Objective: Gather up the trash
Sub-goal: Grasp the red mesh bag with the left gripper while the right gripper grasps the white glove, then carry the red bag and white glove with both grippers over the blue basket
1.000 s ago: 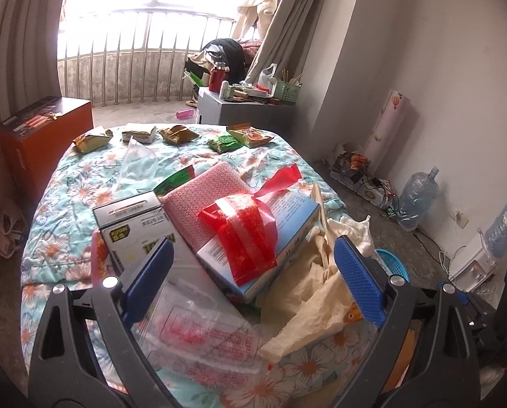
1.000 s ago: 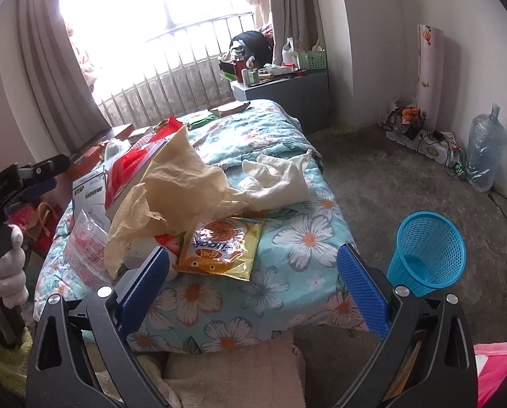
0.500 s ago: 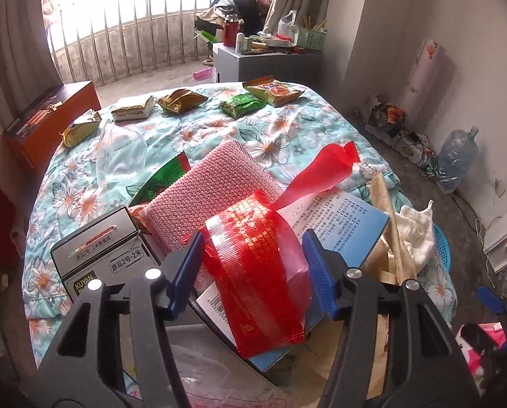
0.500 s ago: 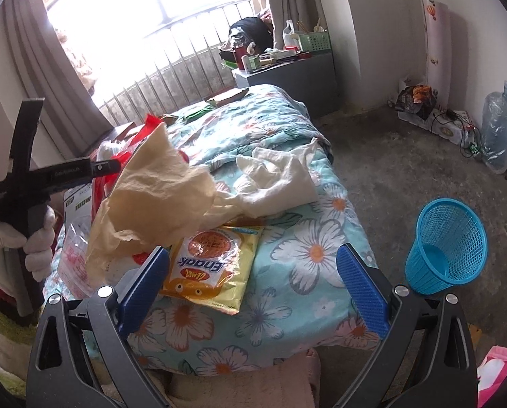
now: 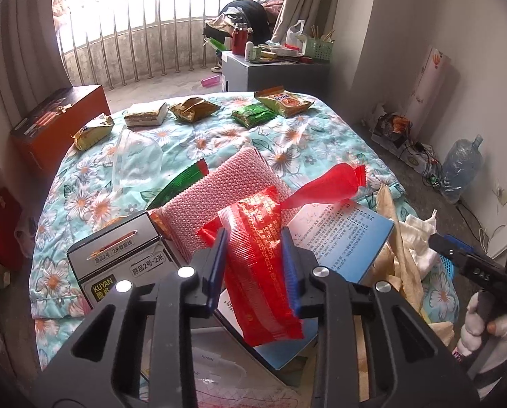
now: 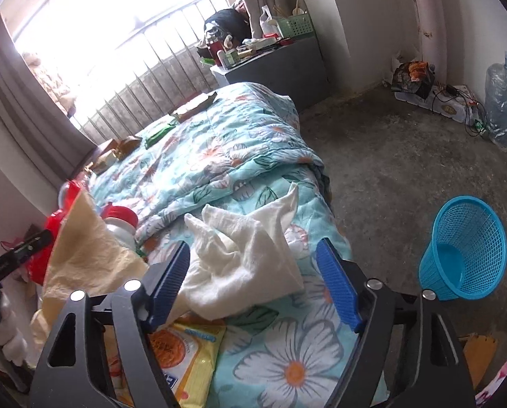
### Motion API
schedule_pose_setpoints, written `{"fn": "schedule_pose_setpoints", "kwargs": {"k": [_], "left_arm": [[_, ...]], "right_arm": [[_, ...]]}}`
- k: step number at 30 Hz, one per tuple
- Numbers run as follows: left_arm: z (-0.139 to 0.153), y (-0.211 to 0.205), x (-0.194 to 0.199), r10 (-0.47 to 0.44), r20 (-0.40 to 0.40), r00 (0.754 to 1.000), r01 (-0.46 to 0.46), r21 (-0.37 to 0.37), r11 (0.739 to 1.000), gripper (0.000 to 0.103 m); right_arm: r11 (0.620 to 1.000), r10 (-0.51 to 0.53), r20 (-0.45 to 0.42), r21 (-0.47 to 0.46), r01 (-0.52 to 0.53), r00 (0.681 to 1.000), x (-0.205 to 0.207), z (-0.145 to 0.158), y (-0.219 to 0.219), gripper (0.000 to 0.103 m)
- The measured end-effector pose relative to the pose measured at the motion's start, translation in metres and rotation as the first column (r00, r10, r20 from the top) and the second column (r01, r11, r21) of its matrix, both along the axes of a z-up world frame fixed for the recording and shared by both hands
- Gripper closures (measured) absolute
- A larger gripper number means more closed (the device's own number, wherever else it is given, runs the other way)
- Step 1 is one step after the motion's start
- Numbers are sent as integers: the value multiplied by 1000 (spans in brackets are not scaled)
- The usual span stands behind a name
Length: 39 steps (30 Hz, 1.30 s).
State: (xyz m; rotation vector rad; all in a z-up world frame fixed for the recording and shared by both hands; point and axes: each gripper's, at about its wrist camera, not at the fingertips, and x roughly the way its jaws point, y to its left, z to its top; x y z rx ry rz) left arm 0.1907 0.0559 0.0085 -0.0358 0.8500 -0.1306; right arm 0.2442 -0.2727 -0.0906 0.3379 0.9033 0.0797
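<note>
A crumpled red plastic bag point(image 5: 250, 214) lies on a blue-and-white box point(image 5: 341, 238) in the heap of trash on the flowered bed point(image 5: 287, 142). My left gripper point(image 5: 254, 238) is closing on this bag, and both blue pads press its sides. In the right wrist view a white crumpled cloth point(image 6: 253, 255) lies on the bed between the fingers of my right gripper point(image 6: 253, 244). Its jaws are closing but still stand wide; the pads do not squeeze the cloth. A blue mesh basket point(image 6: 464, 255) stands on the floor to the right.
A pink bubble sheet point(image 5: 219, 197), grey cartons point(image 5: 117, 255), a clear bag point(image 5: 134, 159) and several snack packets point(image 5: 284, 102) lie on the bed. Beige paper point(image 6: 83, 255) and a yellow packet point(image 6: 185, 350) sit near the right gripper. Water jug point(image 6: 501, 102) and cables by the wall.
The left jaws have narrowed from wide apart onto the red bag. The right gripper has moved forward over the bed to the white cloth, and its jaws have come closer together.
</note>
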Motion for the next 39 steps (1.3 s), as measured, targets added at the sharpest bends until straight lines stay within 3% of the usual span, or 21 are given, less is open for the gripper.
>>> {"fn": "schedule_pose_setpoints", "kwargs": {"k": [5,7,14,23,28,34,39], "left_arm": [[9,7,-5,18,37,999,-18,-11,1000,78],[14,10,-7,25,54,998,-24,-17,1000,78],[36,19,-14,49,123,991,-44,-43,998,79],[68,13,-20,56,208,976,-51,-29,998,79],[91,-7,-30,28,278,960,-23,-21,1000,79],[113,-55,-36,-77,313,947,83,-6,997,79],[124,-110,-30,-201,292,935,216,-18,976,79]], "right_arm": [[1000,-5,-42,-9,4,999,0,-9,6,59],[1000,3,-32,-3,-3,999,-2,-5,7,73],[997,-24,33,79,21,999,-8,12,3,93],[984,-106,224,166,69,969,-22,59,-15,95],[981,-147,305,163,100,941,-40,83,-32,95],[964,-246,352,185,191,903,-71,95,-70,95],[937,-342,366,203,285,865,-101,94,-112,95]]}}
